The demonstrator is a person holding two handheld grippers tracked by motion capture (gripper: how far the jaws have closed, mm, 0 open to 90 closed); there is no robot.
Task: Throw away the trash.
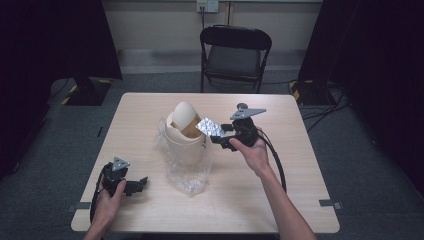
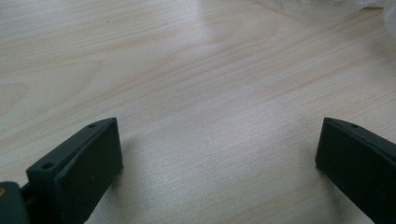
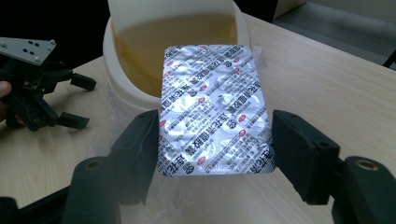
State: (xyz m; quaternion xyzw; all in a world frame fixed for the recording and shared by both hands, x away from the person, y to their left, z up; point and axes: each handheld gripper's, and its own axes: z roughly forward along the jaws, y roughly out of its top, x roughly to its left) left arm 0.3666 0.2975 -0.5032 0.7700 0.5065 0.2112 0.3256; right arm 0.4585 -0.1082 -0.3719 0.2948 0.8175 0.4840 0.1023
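Note:
A silver foil blister pack with red and black print sits between the jaws of my right gripper, which press on its two long edges. In the high view the blister pack is held just right of the mouth of a cream swing-lid bin at the table's middle. The bin stands right behind the pack, its lid tipped open. My left gripper rests at the table's front left, jaws wide apart over bare wood with nothing between them.
A clear plastic bag lies crumpled around and in front of the bin. A black folding chair stands beyond the far edge of the wooden table. Dark curtains and cables flank the room.

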